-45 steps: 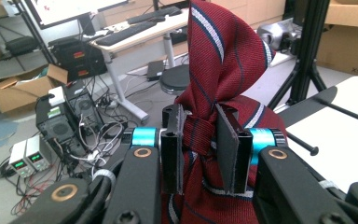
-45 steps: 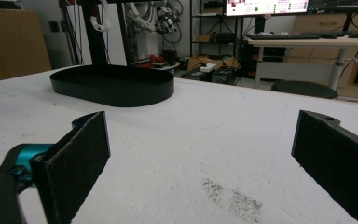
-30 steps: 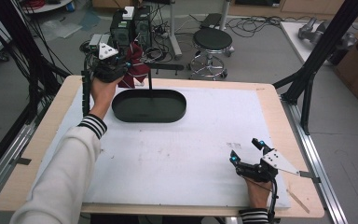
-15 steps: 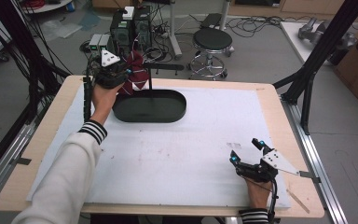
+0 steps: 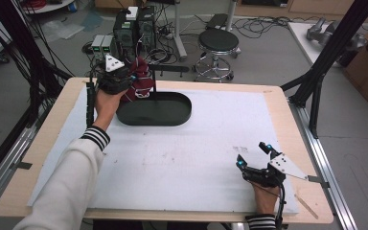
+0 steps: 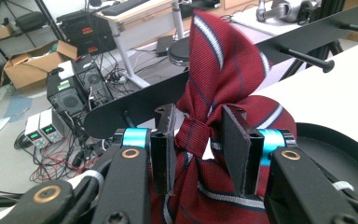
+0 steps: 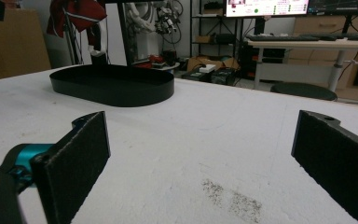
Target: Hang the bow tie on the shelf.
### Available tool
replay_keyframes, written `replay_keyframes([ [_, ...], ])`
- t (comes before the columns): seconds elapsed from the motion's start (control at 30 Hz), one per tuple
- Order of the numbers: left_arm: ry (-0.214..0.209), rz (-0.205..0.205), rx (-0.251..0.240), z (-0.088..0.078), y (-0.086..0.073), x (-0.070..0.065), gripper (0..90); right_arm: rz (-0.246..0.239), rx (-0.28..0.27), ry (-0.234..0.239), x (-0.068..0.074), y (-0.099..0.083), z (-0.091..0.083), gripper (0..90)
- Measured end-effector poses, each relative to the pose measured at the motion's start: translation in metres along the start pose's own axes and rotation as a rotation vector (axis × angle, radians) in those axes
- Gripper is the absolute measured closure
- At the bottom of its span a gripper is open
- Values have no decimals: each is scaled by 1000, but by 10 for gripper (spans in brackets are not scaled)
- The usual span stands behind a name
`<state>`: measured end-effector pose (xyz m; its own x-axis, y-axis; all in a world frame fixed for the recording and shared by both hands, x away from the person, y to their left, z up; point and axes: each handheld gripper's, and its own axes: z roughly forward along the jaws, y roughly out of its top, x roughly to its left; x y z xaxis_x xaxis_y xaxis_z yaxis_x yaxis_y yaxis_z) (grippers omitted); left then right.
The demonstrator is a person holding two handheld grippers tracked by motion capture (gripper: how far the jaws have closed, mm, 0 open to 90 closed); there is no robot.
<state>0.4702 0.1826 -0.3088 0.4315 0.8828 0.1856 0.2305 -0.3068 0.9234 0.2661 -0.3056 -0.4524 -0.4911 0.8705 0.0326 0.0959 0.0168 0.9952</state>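
Currently the left gripper is clamped on a dark red striped necktie, bunched and knotted, held at the far left of the table above the left end of the black oval tray. Behind it stands a black rack bar with pegs. At near right, the right gripper rests on the white mat, jaws spread wide, nothing between them.

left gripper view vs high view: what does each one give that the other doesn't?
Left gripper view alone: the knot in the red striped tie pinched between the left gripper jaws, and the pegs on the black hanger bar.
High view alone: the right gripper, jaws open, resting near the table's front right corner, and a striped sleeve.
Both: the tie, the black oval tray, the stool.
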Motion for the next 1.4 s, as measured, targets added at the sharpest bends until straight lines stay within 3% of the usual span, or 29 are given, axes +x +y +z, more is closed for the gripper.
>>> replay_keyframes([
  [0.07, -4, -1, 1, 0, 0, 0, 643, -1, 0, 0, 0, 0, 0, 32],
  [0.37, -71, -5, -15, -1, -1, -5, 342, 2, 0, 0, 0, 0, 0, 32],
  [0.5, -96, -1, -30, -5, -3, -4, 285, -1, 0, 1, 0, 0, 0, 32],
  [0.63, -125, -3, -72, -14, -8, -1, 219, 1, -1, 1, 0, 0, 0, 32],
  [0.67, -144, -1, -89, -17, -10, 0, 219, 1, -1, 1, 0, 0, 0, 32],
  [0.7, -147, 1, -122, -20, -12, 1, 149, -2, -2, 2, 0, 0, 0, 32],
  [0.83, -178, 3, -203, -34, -21, 4, 115, -5, -3, 1, 0, 0, 0, 32],
  [0.9, -192, 3, -234, -43, -26, 4, 101, -4, -2, 2, 0, 0, 0, 32],
  [1.03, -168, 18, -284, -64, -40, 4, 67, -1, -3, 2, 0, 0, 0, 32],
  [1.1, -187, -21, -320, -77, -52, 5, 64, -6, -2, 1, 0, 0, 0, 32],
  [1.4, -168, -57, -385, -121, -103, 12, 64, -9, -2, -3, 1, 0, 0, 32],
])
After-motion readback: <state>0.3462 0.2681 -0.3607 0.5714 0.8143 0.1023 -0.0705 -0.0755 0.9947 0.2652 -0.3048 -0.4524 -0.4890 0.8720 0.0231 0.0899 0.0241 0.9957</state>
